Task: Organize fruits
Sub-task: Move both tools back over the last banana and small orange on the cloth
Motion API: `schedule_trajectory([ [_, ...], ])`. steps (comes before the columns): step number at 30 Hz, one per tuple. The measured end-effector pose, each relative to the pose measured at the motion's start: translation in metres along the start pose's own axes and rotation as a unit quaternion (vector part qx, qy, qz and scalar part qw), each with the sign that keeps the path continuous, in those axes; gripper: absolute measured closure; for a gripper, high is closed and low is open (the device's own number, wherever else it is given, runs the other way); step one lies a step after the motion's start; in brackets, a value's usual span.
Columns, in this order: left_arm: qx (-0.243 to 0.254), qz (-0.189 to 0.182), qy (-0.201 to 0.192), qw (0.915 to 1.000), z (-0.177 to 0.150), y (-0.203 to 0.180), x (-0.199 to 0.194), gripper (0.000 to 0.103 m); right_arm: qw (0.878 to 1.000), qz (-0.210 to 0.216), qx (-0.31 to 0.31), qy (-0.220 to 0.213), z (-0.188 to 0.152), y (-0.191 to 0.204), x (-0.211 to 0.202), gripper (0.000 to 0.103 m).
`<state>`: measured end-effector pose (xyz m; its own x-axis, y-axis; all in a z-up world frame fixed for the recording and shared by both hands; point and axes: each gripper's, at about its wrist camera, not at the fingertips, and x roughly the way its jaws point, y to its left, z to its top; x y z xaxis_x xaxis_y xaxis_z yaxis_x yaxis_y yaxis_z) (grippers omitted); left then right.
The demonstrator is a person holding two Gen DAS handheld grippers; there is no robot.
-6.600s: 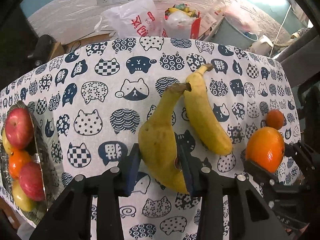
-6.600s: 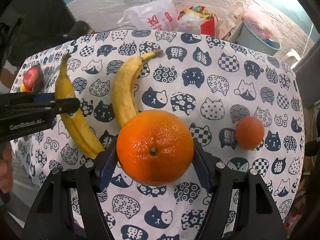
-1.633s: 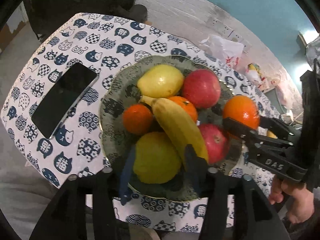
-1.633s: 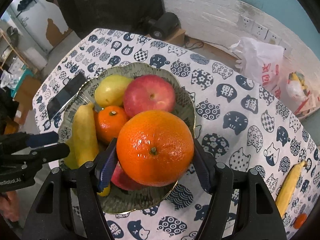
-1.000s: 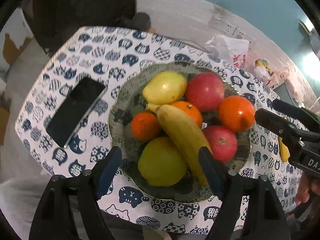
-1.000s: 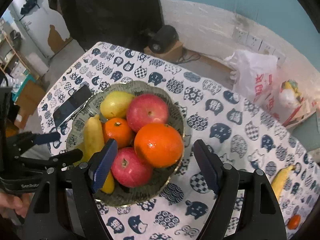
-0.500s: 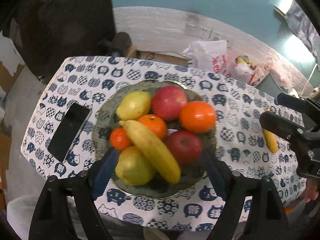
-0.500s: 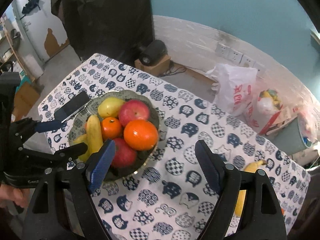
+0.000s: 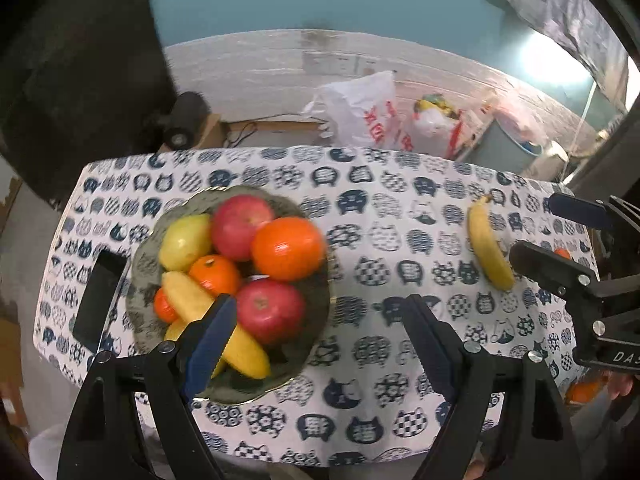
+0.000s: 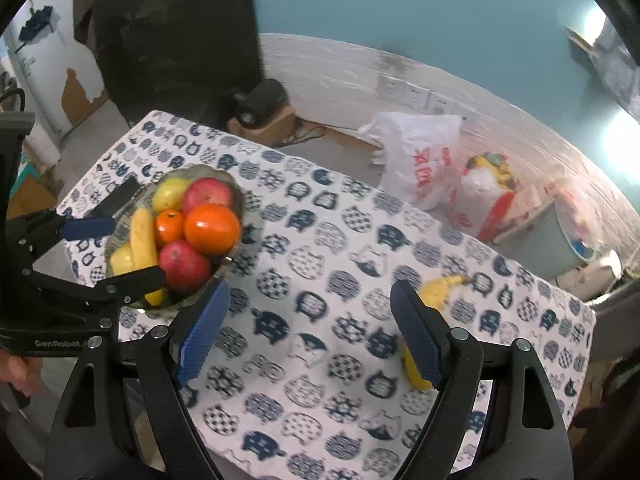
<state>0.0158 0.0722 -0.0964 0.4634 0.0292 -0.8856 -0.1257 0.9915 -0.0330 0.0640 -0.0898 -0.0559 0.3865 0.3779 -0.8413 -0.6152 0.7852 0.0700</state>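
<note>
Jaws of left gripper (image 9: 320, 328) and right gripper (image 10: 308, 326) both spread wide, nothing between them, above cat-print tablecloth (image 9: 400, 216), round green fruit bowl (image 9: 146, 256) heaped with large orange (image 9: 288, 249), red apples, pears, banana, loose yellow banana (image 9: 490, 254) well apart from bowl, black phone (image 9: 99, 296) just beside bowl.

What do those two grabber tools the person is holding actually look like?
Both are black plastic tongs with two long fingers, bolted together with silver screws. The left gripper and the right gripper have ridged blue pads inside the fingertips. One body carries white lettering, "GenRobot"; the other shows "DAS". No cables are visible.
</note>
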Motion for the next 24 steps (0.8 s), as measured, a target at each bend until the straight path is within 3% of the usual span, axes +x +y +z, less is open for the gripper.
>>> schedule_trajectory([
  [24, 0.105, -0.017, 0.013, 0.9942, 0.028, -0.14, 0.021, 0.017, 0.991, -0.078, 0.105, 0.01, -0.065, -0.145, -0.035, 0.021],
])
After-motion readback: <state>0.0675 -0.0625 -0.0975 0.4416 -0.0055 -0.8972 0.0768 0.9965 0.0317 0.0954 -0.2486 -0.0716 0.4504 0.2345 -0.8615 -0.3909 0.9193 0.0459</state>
